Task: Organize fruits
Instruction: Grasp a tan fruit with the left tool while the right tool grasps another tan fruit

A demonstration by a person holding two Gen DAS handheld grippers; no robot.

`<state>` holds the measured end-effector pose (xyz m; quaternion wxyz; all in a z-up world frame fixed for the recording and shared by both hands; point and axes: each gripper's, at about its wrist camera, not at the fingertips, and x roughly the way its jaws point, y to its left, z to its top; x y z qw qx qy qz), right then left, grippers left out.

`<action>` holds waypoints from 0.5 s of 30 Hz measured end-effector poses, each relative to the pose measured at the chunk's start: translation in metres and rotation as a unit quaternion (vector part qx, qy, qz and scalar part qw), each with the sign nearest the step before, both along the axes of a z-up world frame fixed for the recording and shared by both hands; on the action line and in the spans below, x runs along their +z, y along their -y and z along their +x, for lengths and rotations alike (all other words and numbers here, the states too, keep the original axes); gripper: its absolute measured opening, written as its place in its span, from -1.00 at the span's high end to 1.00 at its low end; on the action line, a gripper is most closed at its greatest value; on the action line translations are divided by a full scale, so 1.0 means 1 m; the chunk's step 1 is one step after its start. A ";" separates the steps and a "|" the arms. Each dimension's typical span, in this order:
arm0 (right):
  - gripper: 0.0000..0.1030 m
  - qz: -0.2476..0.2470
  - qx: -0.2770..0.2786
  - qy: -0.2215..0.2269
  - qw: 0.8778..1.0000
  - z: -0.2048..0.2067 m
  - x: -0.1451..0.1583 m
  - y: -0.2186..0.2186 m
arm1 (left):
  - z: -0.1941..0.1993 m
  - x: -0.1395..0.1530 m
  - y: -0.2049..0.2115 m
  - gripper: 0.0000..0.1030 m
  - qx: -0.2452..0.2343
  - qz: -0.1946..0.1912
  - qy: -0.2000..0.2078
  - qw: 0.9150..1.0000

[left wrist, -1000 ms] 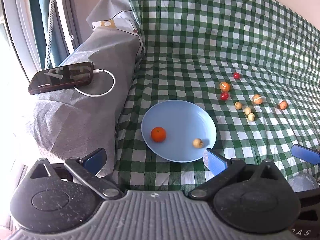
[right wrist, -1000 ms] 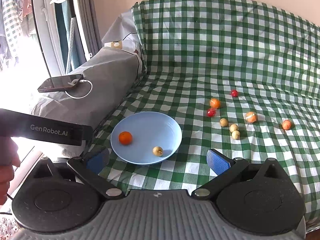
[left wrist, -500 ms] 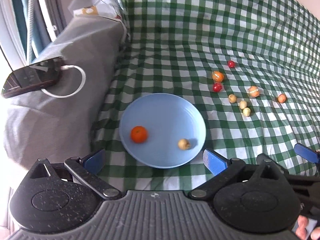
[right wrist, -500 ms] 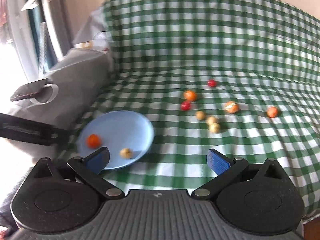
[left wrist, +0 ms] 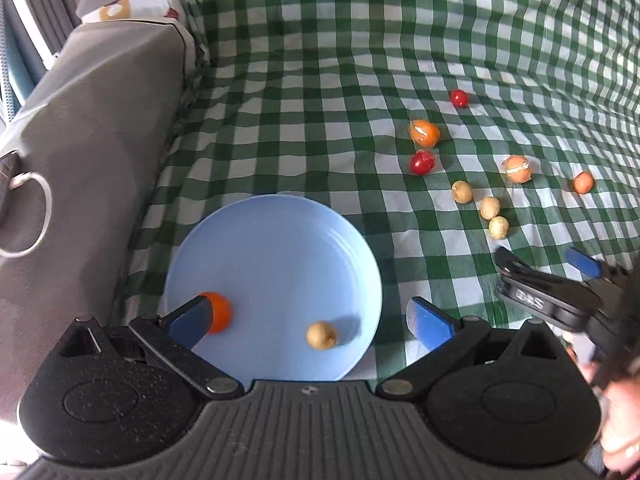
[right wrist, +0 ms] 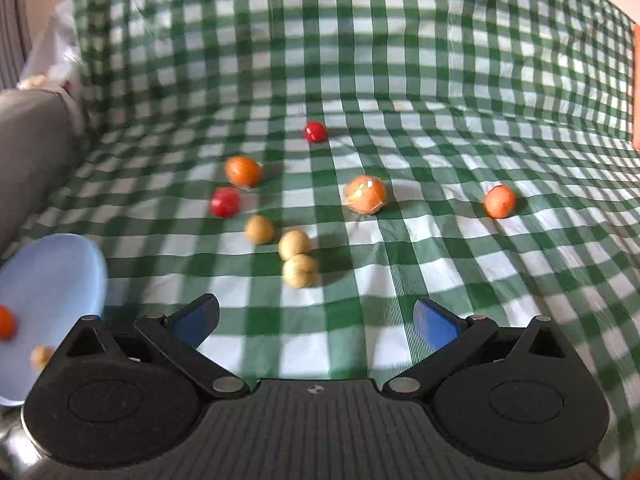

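Left wrist view: the left gripper (left wrist: 308, 314) hangs over the plate (left wrist: 276, 240), jaws wide apart and holding nothing.
Plate: pale blue, shallow, at the left on the cloth (left wrist: 320, 120); it holds one orange fruit (left wrist: 218, 312) and one tan ball (left wrist: 322, 335).
Loose fruit, left to right: a red one (right wrist: 225, 202), an orange one (right wrist: 243, 171), three tan ones (right wrist: 294, 245) close together, a far red one (right wrist: 315, 131), a half-peeled orange one (right wrist: 366, 194), a last orange one (right wrist: 499, 201). All lie to the right of the plate, well apart from it.
Right gripper (right wrist: 316, 318): jaws spread open and empty, just before the nearest tan fruit (right wrist: 300, 271).
Handling: the fruits look small, round and light, so I judge they roll easily. The skins seem smooth and the peeled one soft; a gentle squeeze across the middle should do.
Hold: best from above, one pad on each side. The tan three almost touch, so a pad may push a neighbour away.
Surface: green and white checked cloth with wrinkles, probably soft below, so fruit may sink or drift.
Room: a grey covered block (left wrist: 92, 128) stands at the left, with a white cable (left wrist: 38, 208) on it.
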<state>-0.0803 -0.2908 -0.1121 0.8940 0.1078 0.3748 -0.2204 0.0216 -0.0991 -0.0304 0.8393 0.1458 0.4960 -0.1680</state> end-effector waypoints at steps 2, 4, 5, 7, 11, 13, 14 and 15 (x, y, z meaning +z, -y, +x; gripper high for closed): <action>-0.99 -0.003 0.008 -0.007 1.000 0.015 -0.014 0.009 | 0.007 -0.006 0.009 -1.00 -0.001 0.008 -0.001 1.000; -0.99 -0.012 0.012 -0.018 1.000 0.030 -0.029 0.013 | 0.013 -0.011 0.019 -1.00 -0.004 0.014 -0.002 1.000; -0.98 -0.015 0.016 -0.020 1.000 0.034 -0.034 0.014 | 0.016 -0.014 0.023 -1.00 -0.005 0.016 -0.003 1.000; -0.83 -0.019 0.028 -0.020 0.999 0.039 -0.042 0.016 | 0.022 -0.019 0.033 -1.00 -0.009 0.020 -0.004 1.000; -0.25 -0.026 0.055 0.018 0.998 0.029 -0.043 0.016 | 0.033 -0.031 0.057 -1.00 -0.019 0.025 -0.004 0.999; 0.38 -0.034 0.063 0.022 0.997 0.026 -0.042 0.018 | 0.041 -0.039 0.072 -1.00 -0.030 0.023 -0.007 0.999; 0.49 -0.037 0.058 0.022 0.997 0.025 -0.041 0.020 | 0.045 -0.042 0.082 -1.00 -0.037 0.021 -0.012 0.999; 0.49 -0.037 0.048 0.023 0.998 0.023 -0.041 0.024 | 0.049 -0.047 0.092 -1.00 -0.041 0.017 -0.016 0.999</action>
